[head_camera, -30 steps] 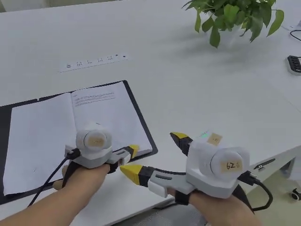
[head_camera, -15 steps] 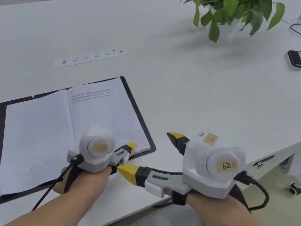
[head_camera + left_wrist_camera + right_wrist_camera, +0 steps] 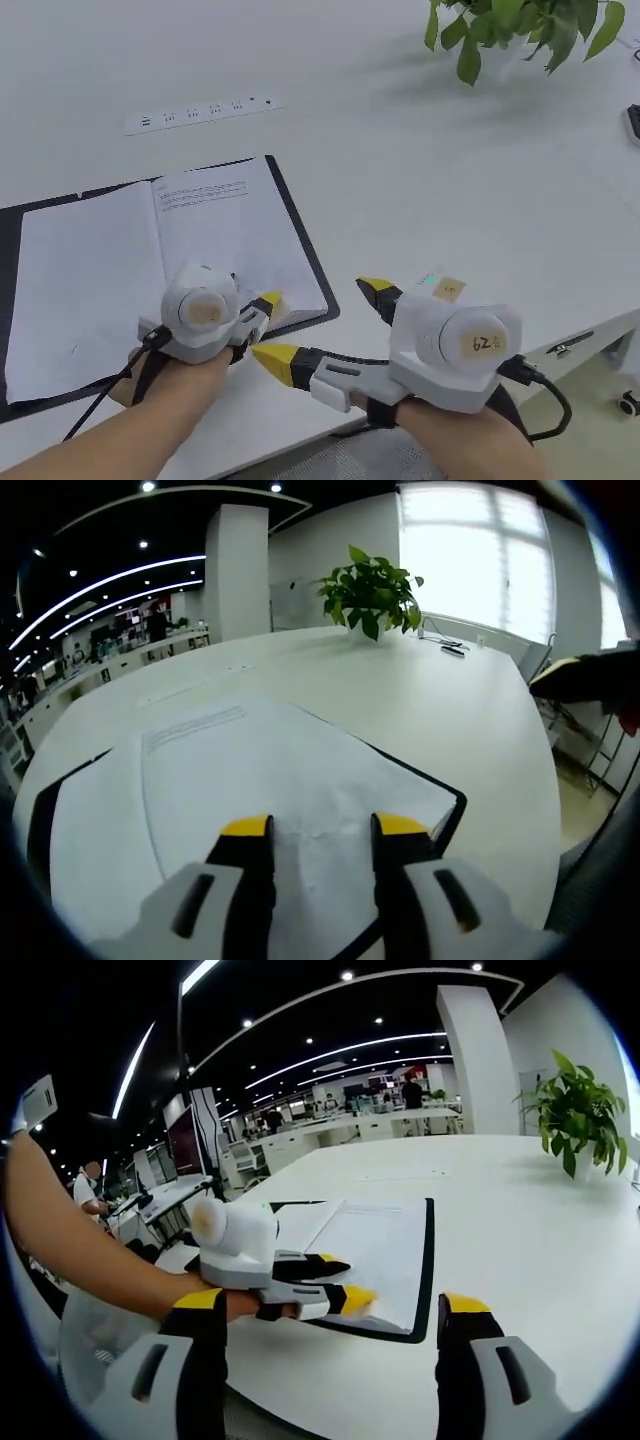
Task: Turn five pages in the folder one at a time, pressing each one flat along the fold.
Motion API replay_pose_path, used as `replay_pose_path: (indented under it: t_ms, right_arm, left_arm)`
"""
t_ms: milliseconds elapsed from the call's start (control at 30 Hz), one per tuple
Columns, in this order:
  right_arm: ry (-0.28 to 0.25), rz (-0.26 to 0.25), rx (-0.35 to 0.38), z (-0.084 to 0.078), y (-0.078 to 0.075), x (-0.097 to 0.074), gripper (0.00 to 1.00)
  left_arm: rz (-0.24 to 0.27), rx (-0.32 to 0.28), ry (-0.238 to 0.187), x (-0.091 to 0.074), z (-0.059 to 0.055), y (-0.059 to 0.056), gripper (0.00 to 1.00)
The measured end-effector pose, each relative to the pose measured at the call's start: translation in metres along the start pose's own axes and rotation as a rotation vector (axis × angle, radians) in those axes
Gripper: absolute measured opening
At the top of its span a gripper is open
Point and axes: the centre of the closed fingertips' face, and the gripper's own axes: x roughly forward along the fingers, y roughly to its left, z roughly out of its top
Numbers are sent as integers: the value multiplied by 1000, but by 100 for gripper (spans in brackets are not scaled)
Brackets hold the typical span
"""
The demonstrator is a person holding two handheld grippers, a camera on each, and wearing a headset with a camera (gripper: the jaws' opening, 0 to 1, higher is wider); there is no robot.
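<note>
A black folder [image 3: 305, 250] lies open on the white table, its white right page [image 3: 230, 240] carrying a few printed lines at the top. My left gripper [image 3: 265, 305] hovers low over that page's near right corner. In the left gripper view its yellow-tipped jaws [image 3: 323, 826] stand open over the page [image 3: 250, 760], holding nothing. To the right, my right gripper [image 3: 325, 323] is off the folder, above bare table near the front edge, with its jaws spread wide. The right gripper view shows its open jaws [image 3: 332, 1302], with the left gripper [image 3: 270, 1260] at the folder [image 3: 385, 1240] beyond them.
A potted plant [image 3: 520, 30] stands at the far right of the table. A socket strip [image 3: 200, 110] is set into the tabletop beyond the folder. The table's front edge [image 3: 590, 330] runs close under my right hand. Desks and people fill the background.
The head camera has shifted a little. My left gripper has edged slightly further onto the right page's corner. The right gripper stays wide open in about the same place.
</note>
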Motion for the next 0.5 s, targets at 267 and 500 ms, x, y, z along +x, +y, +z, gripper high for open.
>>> replay_pose_path:
  t_ms: [267, 500]
  right_arm:
    - [20, 3, 12, -5, -2, 5, 85]
    - [26, 5, 22, -2, -5, 10, 84]
  left_arm:
    - [13, -17, -6, 0, 1, 5, 31]
    - [28, -28, -11, 1, 1, 11, 22]
